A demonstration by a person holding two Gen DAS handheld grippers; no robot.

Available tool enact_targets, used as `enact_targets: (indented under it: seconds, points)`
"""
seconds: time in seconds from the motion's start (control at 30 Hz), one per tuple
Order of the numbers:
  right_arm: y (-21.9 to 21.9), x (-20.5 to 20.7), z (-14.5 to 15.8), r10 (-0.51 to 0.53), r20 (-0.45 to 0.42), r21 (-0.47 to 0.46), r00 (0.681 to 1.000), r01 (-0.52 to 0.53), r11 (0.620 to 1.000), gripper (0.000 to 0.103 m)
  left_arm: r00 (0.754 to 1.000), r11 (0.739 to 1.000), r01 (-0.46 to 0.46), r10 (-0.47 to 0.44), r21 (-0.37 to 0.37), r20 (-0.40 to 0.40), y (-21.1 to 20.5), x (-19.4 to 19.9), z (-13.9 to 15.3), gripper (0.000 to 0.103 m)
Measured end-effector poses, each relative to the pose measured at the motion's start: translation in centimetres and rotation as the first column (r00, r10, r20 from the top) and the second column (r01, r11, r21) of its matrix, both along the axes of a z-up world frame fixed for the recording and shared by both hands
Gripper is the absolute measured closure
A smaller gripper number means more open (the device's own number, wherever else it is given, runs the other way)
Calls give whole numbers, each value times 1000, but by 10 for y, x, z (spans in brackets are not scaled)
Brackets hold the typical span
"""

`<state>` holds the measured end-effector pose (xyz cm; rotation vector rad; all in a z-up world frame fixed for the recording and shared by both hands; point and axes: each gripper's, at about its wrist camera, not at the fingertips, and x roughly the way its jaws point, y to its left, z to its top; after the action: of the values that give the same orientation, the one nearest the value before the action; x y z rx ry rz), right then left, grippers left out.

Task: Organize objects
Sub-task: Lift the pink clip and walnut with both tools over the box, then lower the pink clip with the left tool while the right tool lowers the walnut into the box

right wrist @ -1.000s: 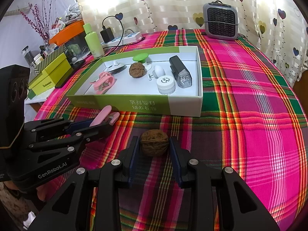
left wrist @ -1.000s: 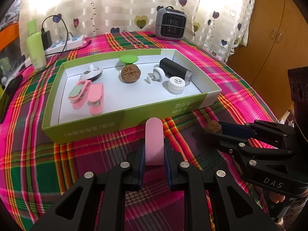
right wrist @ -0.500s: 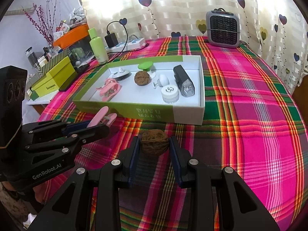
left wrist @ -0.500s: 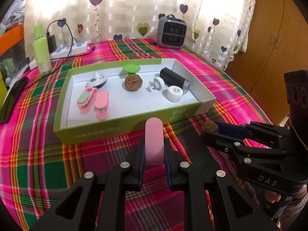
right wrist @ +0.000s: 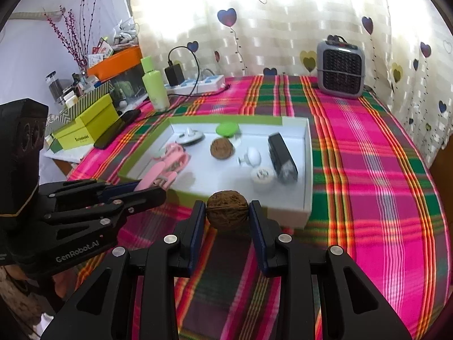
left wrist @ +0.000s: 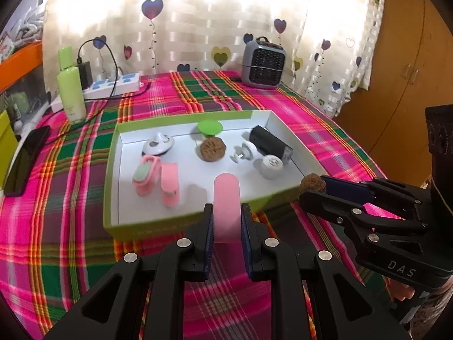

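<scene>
Nearest to us: left gripper (left wrist: 226, 221) is clamped on the pink clip (left wrist: 226, 201), jaws almost fully together, clip sticking forward past the pads. Right gripper (right wrist: 227, 215) is closed on the walnut (right wrist: 227, 210), jaws part-way apart because the nut fills them. Both loads are off the cloth, just short of the near wall of the green box (left wrist: 110, 192).

Handling, our read:
- Clip: light, stiff plastic, smooth sides. Pads sit on its flat faces near the rear end, so it could pivot if bumped. Fine for a short carry.
- Walnut: light, hard, round, rough shell. Pads touch only at its widest line, so it can roll out on release. We'd let go low, close to the box floor.

Room:
- The near wall must be cleared with both loads.
- Inside, the front strip of the floor is bare. Two pink clips (left wrist: 158, 178) lie at left, a second walnut (left wrist: 213, 149) mid-back, white cap (left wrist: 271, 165) and black torch (left wrist: 269, 141) at right.
- The grippers sit close side by side; we'd keep them apart going in.

Beyond the box: plaid tablecloth (right wrist: 368, 170), open at right, heater (right wrist: 341, 69) at the far edge.
</scene>
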<state>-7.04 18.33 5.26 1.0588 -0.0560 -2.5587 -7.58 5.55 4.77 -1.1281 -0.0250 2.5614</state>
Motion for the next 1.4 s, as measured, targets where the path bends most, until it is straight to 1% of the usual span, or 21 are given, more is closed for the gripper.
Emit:
enact_targets:
  seconds: [0.2, 0.27, 0.43, 0.57, 0.63, 0.93, 1.07, 1.4]
  points:
    - [-6, -18, 2, 6, -4, 3, 1000, -6, 1000, 70, 1000, 1000, -21, 20, 17, 17, -2, -19, -3, 87]
    - [-9, -24, 2, 9, -7, 9, 1000, -9, 1000, 70, 1000, 1000, -19, 19, 9, 10, -1, -23, -3, 87]
    - [-12, -38, 0, 14, -1, 17, 1000, -14, 1000, 70, 999, 1000, -28, 28, 8, 25, -1, -37, -6, 87]
    - [-14, -50, -5, 23, 18, 26, 1000, -23, 999, 70, 999, 999, -32, 32, 3, 22, -1, -45, -8, 87]
    - [-15, -56, -8, 24, 28, 31, 999, -25, 999, 70, 999, 999, -37, 37, -6, 33, -1, -48, -12, 87]
    - [-18, -67, -18, 63, 55, 51, 997, -65, 997, 70, 997, 999, -43, 44, -20, 61, -2, -58, -21, 87]
    - [-19, -72, -22, 74, 76, 43, 994, -77, 996, 70, 997, 999, -39, 40, -22, 72, -2, -60, -25, 87]
    - [-21, -79, -30, 79, 101, 80, 992, -87, 993, 70, 997, 998, -29, 33, -52, 77, 1, -65, -25, 87]
